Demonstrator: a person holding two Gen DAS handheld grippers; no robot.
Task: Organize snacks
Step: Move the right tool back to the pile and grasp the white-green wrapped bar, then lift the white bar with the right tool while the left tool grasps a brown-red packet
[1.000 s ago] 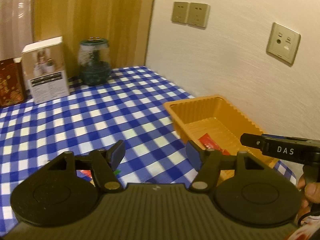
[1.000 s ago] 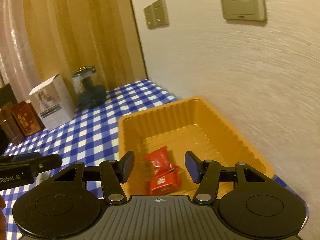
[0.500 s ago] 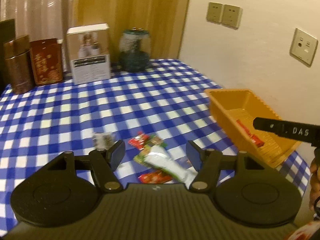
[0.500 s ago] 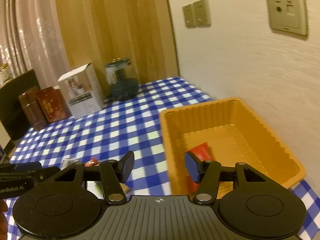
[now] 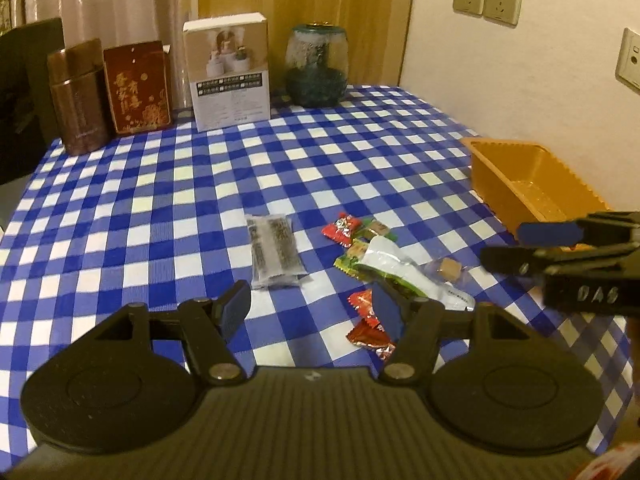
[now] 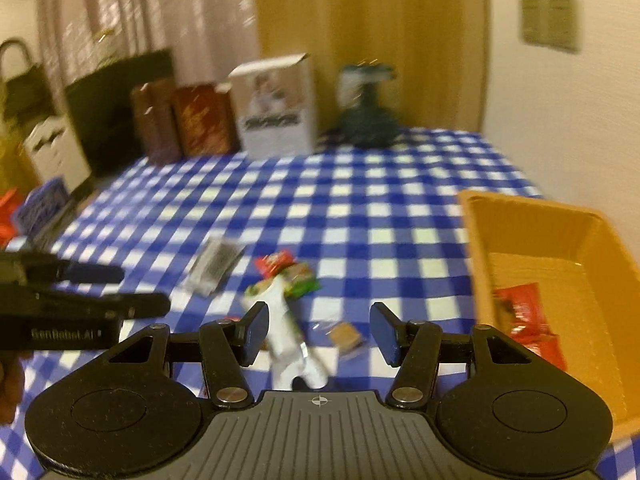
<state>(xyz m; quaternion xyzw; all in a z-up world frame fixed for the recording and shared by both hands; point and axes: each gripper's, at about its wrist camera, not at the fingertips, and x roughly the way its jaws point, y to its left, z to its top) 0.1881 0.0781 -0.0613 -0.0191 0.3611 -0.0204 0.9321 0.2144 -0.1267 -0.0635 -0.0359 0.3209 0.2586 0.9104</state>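
On the blue-checked tablecloth point(image 5: 160, 208), just short of both grippers, the loose snacks are lying in a small heap: a white-and-green packet point(image 5: 404, 268) stretching its long axis diagonally from the far left toward the near right, a dark packet point(image 5: 276, 252) beside it lying lengthwise away from the camera, and red candies point(image 5: 344, 230) scattered around them. A second ago both cameras were looking at the orange tray point(image 5: 496, 176); now they are facing the heap, so a fresh pick-up is likely beginning while red packets point(image 6: 524, 312) are already sitting in the tray. The left gripper point(image 5: 310, 312) and right gripper point(image 6: 318, 332) are both hovering with jaws spread and pinching nothing. Boxes and a jar point(image 5: 316, 66) are standing along the far edge.
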